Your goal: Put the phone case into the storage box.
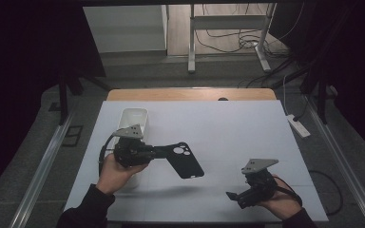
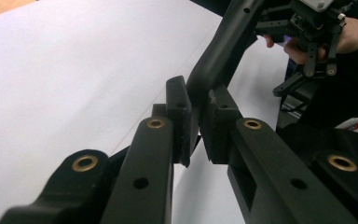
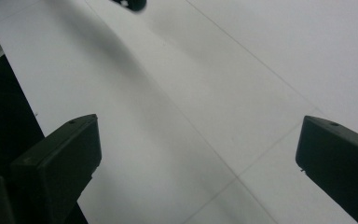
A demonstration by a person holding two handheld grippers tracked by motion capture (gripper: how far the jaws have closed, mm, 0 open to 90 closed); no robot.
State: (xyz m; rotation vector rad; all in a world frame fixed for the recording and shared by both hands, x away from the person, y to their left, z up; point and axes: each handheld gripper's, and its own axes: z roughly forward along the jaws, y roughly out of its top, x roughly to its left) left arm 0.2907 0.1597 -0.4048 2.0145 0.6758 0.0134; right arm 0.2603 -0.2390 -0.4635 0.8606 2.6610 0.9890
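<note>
A black phone case (image 1: 185, 161) with a camera cut-out hangs above the white table (image 1: 228, 128), left of centre. My left gripper (image 1: 159, 152) is shut on one edge of it and holds it roughly level. In the left gripper view the pads (image 2: 179, 112) pinch the case's thin rim (image 2: 223, 46). My right gripper (image 1: 235, 198) is near the front right of the table, pointing left, apart from the case. Its jaws stand wide open in the right gripper view (image 3: 198, 154) with bare table between them. A corner of the case (image 3: 130, 3) shows at the top there.
A white oblong container (image 1: 134, 118) stands on the table behind my left hand. The table's wooden far edge (image 1: 190, 93) shows beyond the white sheet. A power strip (image 1: 298, 126) and cables lie on the floor to the right.
</note>
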